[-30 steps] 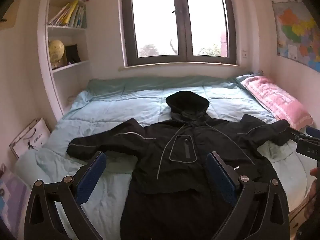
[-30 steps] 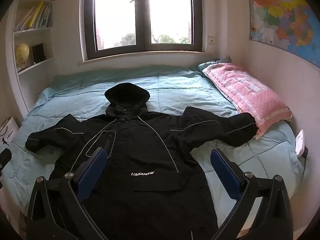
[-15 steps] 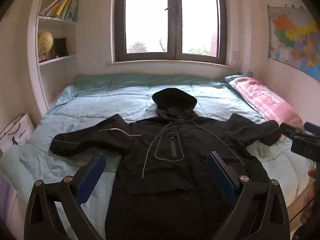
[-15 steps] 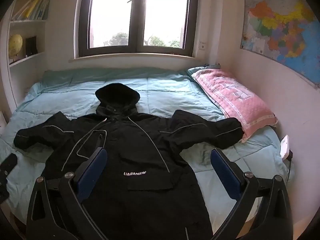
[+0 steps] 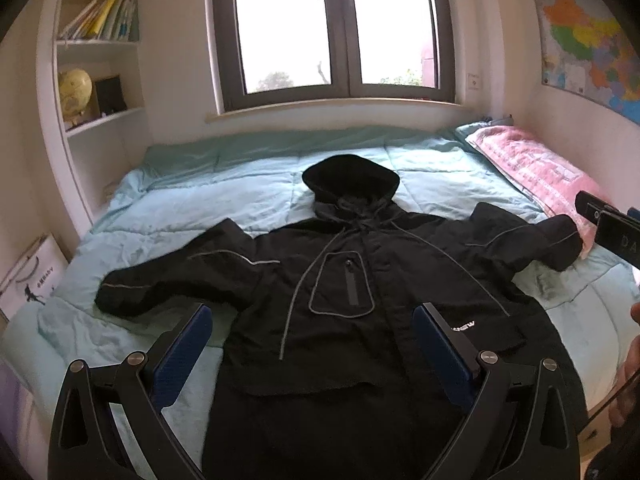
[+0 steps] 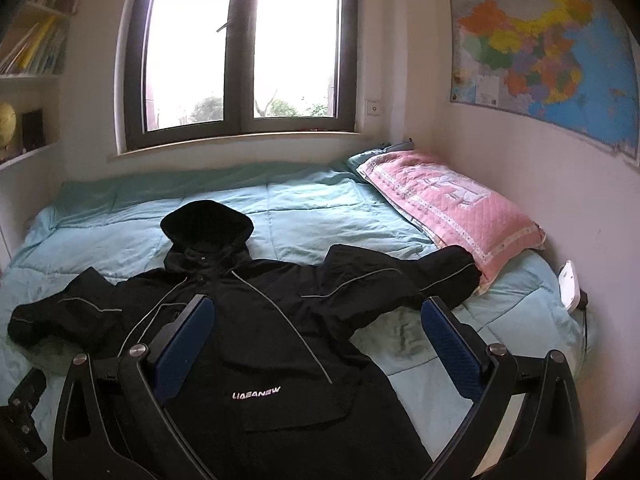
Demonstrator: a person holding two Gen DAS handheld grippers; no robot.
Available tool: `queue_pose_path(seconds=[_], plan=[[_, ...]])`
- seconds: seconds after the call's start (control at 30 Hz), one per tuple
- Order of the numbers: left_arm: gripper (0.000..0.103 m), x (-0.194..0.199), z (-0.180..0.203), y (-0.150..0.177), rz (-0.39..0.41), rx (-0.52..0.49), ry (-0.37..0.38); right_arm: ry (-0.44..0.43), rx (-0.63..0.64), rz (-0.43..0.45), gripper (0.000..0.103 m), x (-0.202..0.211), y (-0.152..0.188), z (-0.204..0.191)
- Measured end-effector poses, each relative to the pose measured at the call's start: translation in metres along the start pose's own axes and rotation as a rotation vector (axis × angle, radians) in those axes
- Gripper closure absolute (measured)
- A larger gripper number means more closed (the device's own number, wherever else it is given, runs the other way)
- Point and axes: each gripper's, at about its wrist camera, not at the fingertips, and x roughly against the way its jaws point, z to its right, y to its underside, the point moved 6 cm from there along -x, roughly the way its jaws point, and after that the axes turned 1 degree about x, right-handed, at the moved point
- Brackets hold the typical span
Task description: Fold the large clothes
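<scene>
A large black hooded jacket (image 5: 344, 312) lies spread flat, front up, on the light green quilt (image 5: 240, 204), sleeves out to both sides and hood toward the window. It also shows in the right wrist view (image 6: 256, 344). My left gripper (image 5: 312, 356) is open and empty, held above the jacket's lower left body. My right gripper (image 6: 318, 344) is open and empty, above the jacket's right side near the right sleeve (image 6: 404, 280). The right gripper's body shows at the right edge of the left wrist view (image 5: 612, 228).
A pink pillow (image 6: 452, 204) lies along the right wall, touching the right cuff. A white shelf unit with a globe (image 5: 74, 88) stands at the left. A paper bag (image 5: 32, 276) leans by the bed's left side. A white device (image 6: 570, 284) sits at the bed's right edge.
Both wrist views have drifted to the right and tilted slightly up; the jacket sits further left in both views. The jacket has not moved. Both grippers stay open.
</scene>
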Motion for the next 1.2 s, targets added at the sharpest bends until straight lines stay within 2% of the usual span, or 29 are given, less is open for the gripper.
queue_pose_path(seconds=[0.23,0.43,0.67,0.73,0.9,1.2], plan=[[0.003,-0.017,0.015,0.010,-0.035,-0.019,-0.015,-0.047,-0.007,-0.056,0.000,-0.017,0.009,0.010],[0.003,-0.024,0.023,0.018,-0.080,0.000,0.045,-0.012,0.012,-0.079,0.000,-0.021,0.015,0.013],[0.003,-0.026,0.028,0.025,-0.105,0.015,0.073,-0.004,0.009,-0.079,0.000,-0.017,0.018,0.016],[0.003,-0.025,0.029,0.026,-0.101,0.005,0.066,-0.015,0.001,-0.088,0.000,-0.018,0.019,0.018],[0.003,-0.015,0.030,0.022,-0.048,0.006,-0.019,-0.023,0.015,-0.104,0.000,-0.020,0.023,0.018],[0.003,-0.019,0.042,0.022,-0.081,0.014,0.012,-0.073,0.039,-0.137,0.000,-0.025,0.029,0.020]])
